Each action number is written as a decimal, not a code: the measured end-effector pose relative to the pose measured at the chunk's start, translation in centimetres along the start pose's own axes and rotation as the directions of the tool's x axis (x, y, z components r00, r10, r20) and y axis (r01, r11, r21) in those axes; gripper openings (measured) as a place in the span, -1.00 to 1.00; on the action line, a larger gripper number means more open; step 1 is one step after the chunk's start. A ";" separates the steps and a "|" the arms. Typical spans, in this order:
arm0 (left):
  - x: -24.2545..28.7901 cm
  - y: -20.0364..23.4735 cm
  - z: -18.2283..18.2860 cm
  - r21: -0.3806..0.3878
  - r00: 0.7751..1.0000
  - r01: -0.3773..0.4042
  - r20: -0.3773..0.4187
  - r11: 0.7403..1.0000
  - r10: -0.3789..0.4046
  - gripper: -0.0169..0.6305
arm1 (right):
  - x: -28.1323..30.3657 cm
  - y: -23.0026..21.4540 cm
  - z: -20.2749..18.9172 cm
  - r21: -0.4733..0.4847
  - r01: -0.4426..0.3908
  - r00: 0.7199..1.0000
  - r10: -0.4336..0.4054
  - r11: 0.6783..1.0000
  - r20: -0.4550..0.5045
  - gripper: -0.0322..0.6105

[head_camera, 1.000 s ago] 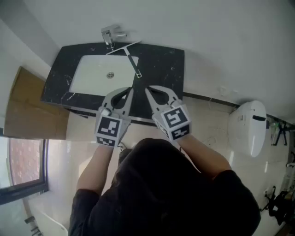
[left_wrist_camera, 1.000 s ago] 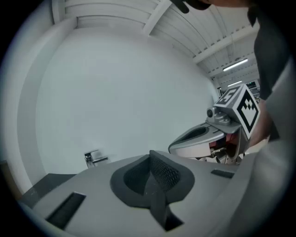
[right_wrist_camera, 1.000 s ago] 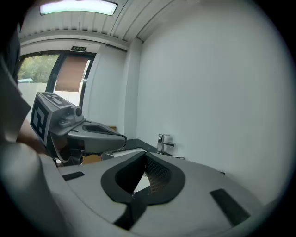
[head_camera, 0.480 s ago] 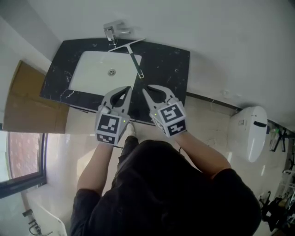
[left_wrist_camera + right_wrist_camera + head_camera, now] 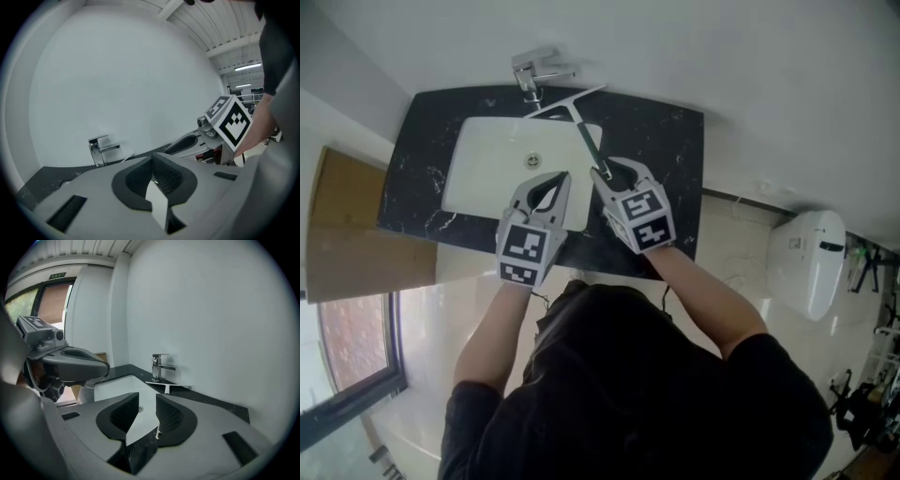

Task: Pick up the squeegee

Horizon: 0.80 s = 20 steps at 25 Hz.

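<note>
**tilefan:** So where's the squeegee [image 5: 579, 127] at right now?

**mopguy:** It's lying flat on the black table [image 5: 661, 141]. The blade sits crosswise right by the faucet [image 5: 532, 73], behind the white sink [image 5: 487, 169]. The dark handle runs back toward the person along the sink's right edge.

**tilefan:** Anybody got hold of it?

**mopguy:** Nope. The right hand-held gripper [image 5: 614, 169] is right at the near end of the handle, pointing along it and tilted down a bit. Its jaws are spreading apart. From its own camera you can see sink and a bit of table through the gap, and the pads aren't pressing on anything. The blade and faucet are straight ahead past the tips.

**tilefan:** And the left one?

**mopguy:** The left hand-held gripper [image 5: 555, 178] hangs over the front part of the sink, just beside the right one. Its jaws are together at the tips with nothing caught in them, and it's clear of the squeegee.
</note>
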State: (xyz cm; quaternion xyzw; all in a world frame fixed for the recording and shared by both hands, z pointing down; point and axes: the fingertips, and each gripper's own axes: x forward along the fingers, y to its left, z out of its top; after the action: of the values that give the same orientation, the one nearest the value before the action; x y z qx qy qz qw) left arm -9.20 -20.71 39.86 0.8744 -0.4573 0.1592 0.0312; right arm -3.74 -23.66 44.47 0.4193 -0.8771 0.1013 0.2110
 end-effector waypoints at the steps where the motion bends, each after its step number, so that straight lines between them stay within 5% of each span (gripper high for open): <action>1: 0.5 0.9 -0.2 0.000 1.000 0.006 -0.006 1.000 -0.006 -0.93 | 1.4 -0.5 -0.1 -0.001 0.012 1.000 -0.012 1.000 -0.013 -0.53; 13: 5.1 7.6 -3.4 -0.013 0.993 0.078 -0.091 0.997 -0.079 -0.93 | 14.3 -5.6 -2.9 -0.007 0.131 0.969 -0.129 0.991 -0.213 -0.38; 20: 6.2 9.5 -5.0 -0.041 0.988 0.100 -0.115 0.994 -0.104 -0.93 | 17.7 -6.2 -5.3 0.032 0.128 0.940 -0.111 0.991 -0.323 -0.38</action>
State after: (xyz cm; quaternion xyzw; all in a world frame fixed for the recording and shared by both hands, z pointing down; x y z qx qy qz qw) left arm -14.82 -30.07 45.61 0.8850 -0.4123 0.2003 0.0812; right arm -7.26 -37.91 57.24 0.4553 -0.8011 0.1781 0.3454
